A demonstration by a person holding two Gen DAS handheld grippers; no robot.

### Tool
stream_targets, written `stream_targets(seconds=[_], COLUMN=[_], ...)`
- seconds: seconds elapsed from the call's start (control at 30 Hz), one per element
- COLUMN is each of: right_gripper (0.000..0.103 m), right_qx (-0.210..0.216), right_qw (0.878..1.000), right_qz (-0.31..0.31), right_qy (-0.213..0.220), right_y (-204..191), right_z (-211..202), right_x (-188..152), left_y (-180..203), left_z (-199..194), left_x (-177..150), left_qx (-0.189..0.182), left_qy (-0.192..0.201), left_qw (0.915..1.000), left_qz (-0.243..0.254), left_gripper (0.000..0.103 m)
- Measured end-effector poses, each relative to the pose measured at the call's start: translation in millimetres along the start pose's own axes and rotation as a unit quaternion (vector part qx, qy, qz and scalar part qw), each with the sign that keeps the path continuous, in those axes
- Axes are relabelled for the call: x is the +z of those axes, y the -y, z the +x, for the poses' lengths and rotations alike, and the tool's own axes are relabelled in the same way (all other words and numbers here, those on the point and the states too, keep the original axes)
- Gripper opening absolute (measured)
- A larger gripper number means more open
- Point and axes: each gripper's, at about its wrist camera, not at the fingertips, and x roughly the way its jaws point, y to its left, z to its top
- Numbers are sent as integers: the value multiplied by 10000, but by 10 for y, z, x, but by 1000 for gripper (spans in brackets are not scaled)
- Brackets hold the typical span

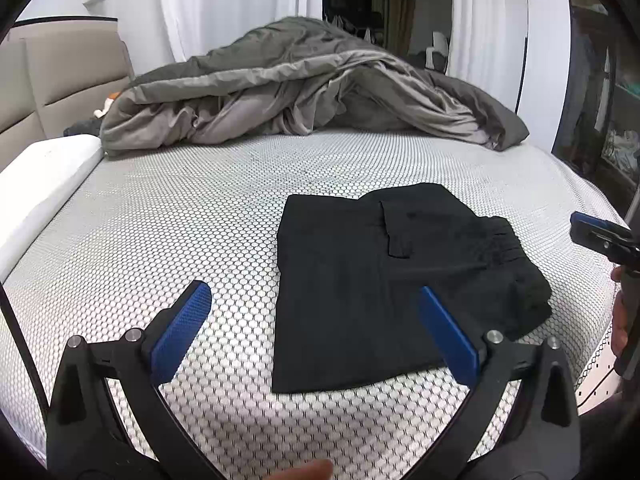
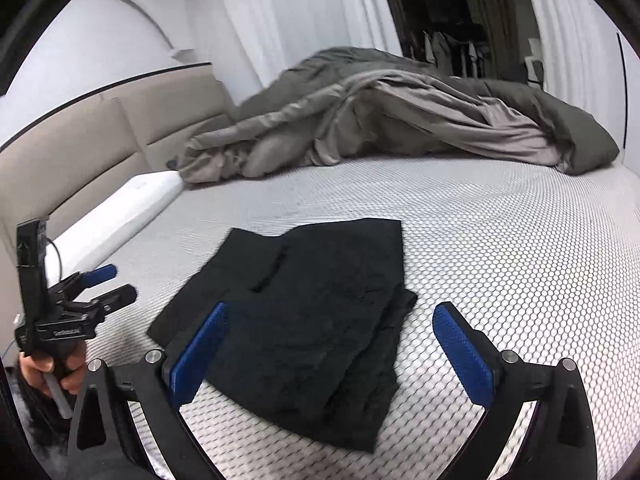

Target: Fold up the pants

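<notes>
The black fabric cargo pants (image 1: 384, 280) lie folded into a compact rectangle on the white honeycomb-patterned mattress (image 1: 180, 216), elastic waistband toward the right. The left gripper (image 1: 316, 320) and right gripper (image 2: 328, 344) both hover spread wide, holding nothing. The fold looks essentially done (edges slightly uneven); any finishing press should come straight down, without dragging layers.

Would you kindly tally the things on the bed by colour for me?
Black: 1, the folded pants
Grey: 1, the rumpled duvet
White: 1, the pillow
Total: 3 on the mattress; a small orange-and-white thing by the headboard is too unclear to count.
</notes>
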Motion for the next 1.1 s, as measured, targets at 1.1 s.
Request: stream_targets(seconds=[1.1], right_gripper=[103], right_qx=[-285], right_qw=[9956], right_qz=[-430], right_qy=[782], right_y=[-207], right_z=[53], right_x=[-386], left_y=[151], left_z=[-129], left_x=[-373], left_qx=[-205], left_qy=[286], left_qw=[9991], left_qz=[228], left_gripper=[103])
